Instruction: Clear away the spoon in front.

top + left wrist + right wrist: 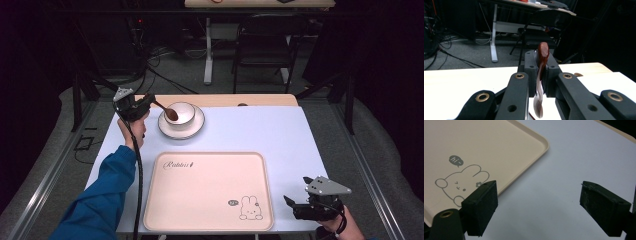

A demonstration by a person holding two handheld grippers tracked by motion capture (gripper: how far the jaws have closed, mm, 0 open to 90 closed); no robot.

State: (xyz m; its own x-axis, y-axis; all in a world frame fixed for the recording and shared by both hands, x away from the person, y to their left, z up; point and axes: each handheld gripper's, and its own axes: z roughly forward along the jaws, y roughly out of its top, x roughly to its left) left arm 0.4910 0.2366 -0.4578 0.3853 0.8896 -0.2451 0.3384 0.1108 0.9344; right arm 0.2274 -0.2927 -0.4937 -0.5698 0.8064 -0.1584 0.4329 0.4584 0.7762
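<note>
The room is dim, with dark walls and a grey carpeted floor [175, 70] strewn with black cables [150, 60] at the far left. Beyond the work table stands a black folding chair [262, 47], and just left of it a white desk leg [208, 50]. A wooden desktop [260, 3] spans the far edge.

The spoon's [541, 75] handle end runs off the bottom edge between the tongs; the tray's [534, 157] near side is cut off.
</note>
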